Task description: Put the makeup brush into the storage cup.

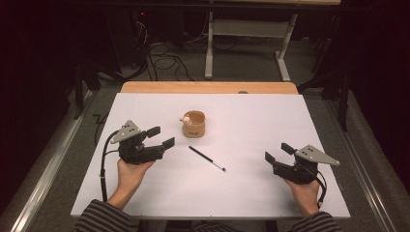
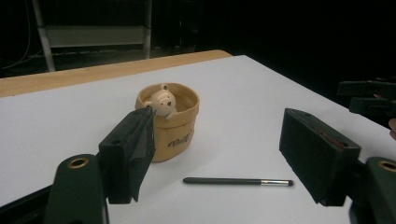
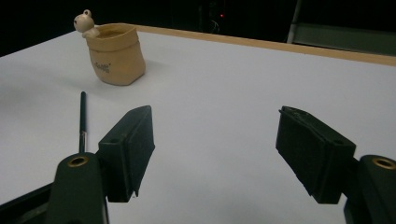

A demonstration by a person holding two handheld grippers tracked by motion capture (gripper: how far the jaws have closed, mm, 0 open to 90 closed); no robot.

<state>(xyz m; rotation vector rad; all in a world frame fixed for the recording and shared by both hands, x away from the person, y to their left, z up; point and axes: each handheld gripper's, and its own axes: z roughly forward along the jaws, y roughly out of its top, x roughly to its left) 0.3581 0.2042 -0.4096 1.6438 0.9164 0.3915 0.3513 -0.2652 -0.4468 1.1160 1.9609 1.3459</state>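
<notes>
Two grippers rest low over the white desk (image 1: pixel 300 125), one toward each side edge, both with jaws spread wide and holding nothing. The left gripper (image 1: pixel 161 137) sits near the left edge, about midway between the far and near edges, its jaws pointing toward the centre; in the left gripper view its own jaws frame the tan cup (image 2: pixel 169 122) and the pen (image 2: pixel 238 181). The right gripper (image 1: pixel 278 152) lies toward the right edge, closer to the near edge, aimed inward as well.

The tan cup (image 1: pixel 194 123), with a small bear figure (image 1: pixel 185 119) on its rim, stands upright near the middle of the desk, slightly toward the far edge. The pen (image 1: pixel 207 158) lies flat and slanted just on the near side of the cup, apart from it, between the two grippers.

Bare white surface stretches between the pen and the right gripper, and along the whole near edge. The far right corner is likewise open. A strip of wood (image 1: pixel 208 87) runs along the far edge.
</notes>
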